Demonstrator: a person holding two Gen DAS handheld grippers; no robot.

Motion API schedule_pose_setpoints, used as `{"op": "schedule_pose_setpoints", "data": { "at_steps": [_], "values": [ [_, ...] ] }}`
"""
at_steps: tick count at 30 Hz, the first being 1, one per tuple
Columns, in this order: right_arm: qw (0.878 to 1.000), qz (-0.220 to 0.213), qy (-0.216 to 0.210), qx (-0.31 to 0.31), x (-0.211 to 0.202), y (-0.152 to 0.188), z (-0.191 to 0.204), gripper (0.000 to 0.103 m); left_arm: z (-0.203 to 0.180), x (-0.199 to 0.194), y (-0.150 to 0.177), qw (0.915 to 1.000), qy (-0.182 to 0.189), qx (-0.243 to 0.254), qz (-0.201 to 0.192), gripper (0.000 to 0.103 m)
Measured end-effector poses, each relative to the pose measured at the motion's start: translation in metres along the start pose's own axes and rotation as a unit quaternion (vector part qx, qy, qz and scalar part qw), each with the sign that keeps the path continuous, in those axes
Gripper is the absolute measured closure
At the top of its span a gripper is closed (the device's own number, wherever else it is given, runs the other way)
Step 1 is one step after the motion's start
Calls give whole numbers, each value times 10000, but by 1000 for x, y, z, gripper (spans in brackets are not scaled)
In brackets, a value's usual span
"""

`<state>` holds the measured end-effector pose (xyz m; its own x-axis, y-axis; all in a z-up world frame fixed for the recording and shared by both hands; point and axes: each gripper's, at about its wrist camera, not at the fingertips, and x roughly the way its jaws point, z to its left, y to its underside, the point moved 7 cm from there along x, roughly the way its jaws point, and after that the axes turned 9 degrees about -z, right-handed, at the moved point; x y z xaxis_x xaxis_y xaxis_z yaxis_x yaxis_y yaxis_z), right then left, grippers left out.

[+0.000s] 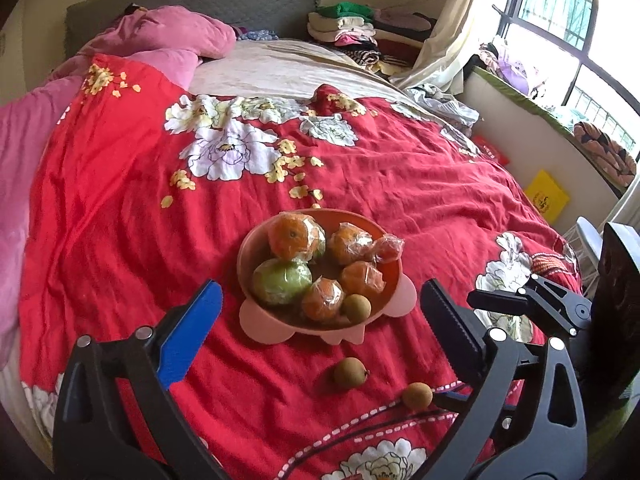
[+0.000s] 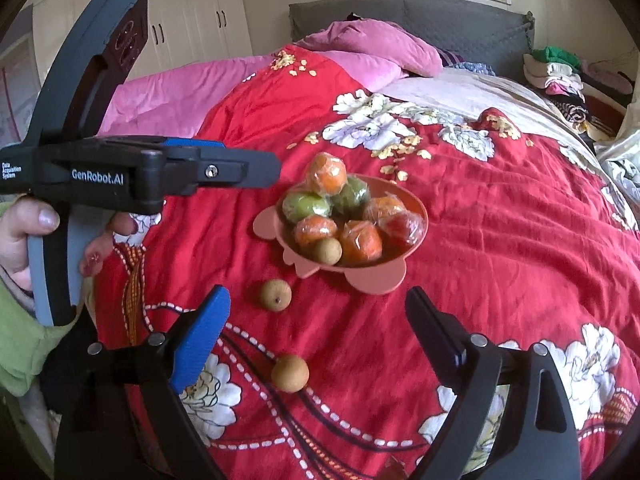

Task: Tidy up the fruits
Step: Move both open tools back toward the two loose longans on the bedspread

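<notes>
Fruit mostly sits in the pink bowl (image 2: pixel 416 208) on the red bedspread (image 2: pixel 500 248): wrapped oranges, green ones, one small brown fruit. Two brown fruits (image 2: pixel 275 295) (image 2: pixel 290 373) lie loose on the cover just in front of it. Left gripper (image 1: pixel 320 316) and right gripper (image 2: pixel 320 332) both gape wide, nothing between the jaws. Step looks like gathering stragglers; next move calls for lowering over the nearer one and closing gently.

I see a bed (image 1: pixel 120 220) under a red floral quilt (image 1: pixel 400 184) — on it a pink fruit bowl (image 1: pixel 256 316), two loose brown longans (image 1: pixel 349 373) (image 1: pixel 417 395), pink bedding (image 1: pixel 168 36) and folded clothes (image 1: pixel 352 28).
</notes>
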<state>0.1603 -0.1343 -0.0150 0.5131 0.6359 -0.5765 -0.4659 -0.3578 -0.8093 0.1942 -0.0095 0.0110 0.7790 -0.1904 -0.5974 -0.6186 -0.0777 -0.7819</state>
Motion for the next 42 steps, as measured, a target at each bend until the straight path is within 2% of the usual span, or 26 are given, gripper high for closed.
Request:
{"op": "schedule_pose_setpoints", "data": {
  "at_steps": [18, 42],
  "values": [
    [9999, 83, 76, -32, -9, 16, 8, 10, -1, -13, 21, 9999, -73, -21, 81, 10],
    [9997, 202, 118, -112, -16, 36, 16, 10, -6, -22, 60, 9991, -92, 82, 418, 10]
  ]
}}
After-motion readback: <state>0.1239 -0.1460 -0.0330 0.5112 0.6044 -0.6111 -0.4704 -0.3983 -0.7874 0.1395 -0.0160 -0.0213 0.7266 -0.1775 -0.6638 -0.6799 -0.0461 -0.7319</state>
